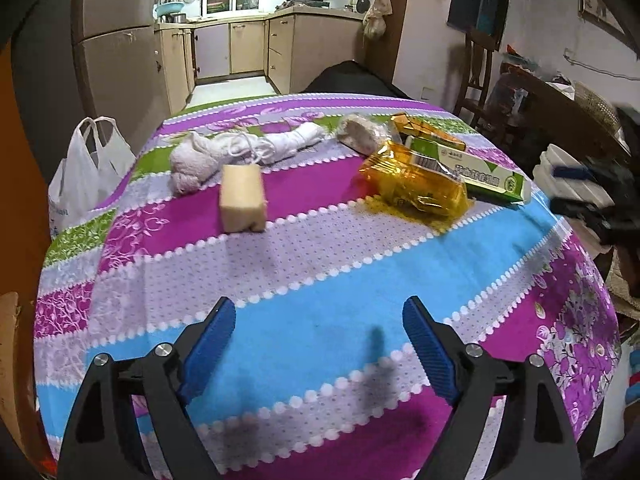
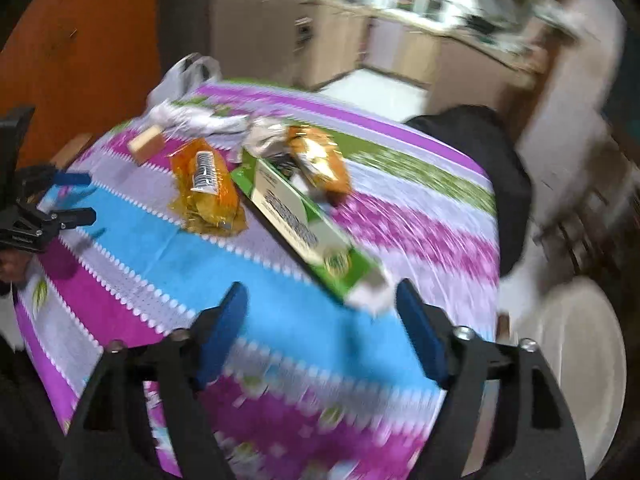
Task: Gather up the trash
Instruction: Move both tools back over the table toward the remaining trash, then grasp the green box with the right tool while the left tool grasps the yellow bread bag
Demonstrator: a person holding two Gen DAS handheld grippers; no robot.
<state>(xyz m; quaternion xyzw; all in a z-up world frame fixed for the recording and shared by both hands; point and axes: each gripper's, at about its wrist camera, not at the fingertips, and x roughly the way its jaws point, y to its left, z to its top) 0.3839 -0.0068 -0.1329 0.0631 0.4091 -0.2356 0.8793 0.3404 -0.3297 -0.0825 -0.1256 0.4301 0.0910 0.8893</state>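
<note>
so, near to far —
left gripper [image 1: 320,316]: jaws apart, nothing between them, hovering over the bare blue stripe of the tablecloth [image 1: 320,280]; no trash under it yet.
right gripper [image 2: 322,308]: jaws spread, empty; near end of the green-and-white carton [image 2: 304,232] sits just ahead of the tips, closer to the right finger — lined up as if to take the box by its end, my read.
open room: front half of the table is bare cloth, so both grippers can drop in freely from the near side.
beige block [image 1: 243,200]: stands alone mid-table, clear on all sides, easiest pick for the left.
orange wrapper [image 1: 416,182]: crumpled, lying against the carton's side; a grab may drag the box.
carton edge risk: its near end lies close to the right table edge, a push could slide it off.
far trash: white cloth bundle [image 1: 244,150], a clear-wrapped lump [image 1: 360,132] and a second yellow wrapper [image 1: 424,128], crowded together.
white plastic bag [image 1: 86,176]: hangs off the far-left edge, handles up — likely where trash goes.
stage: early, everything on the table uncollected.
</note>
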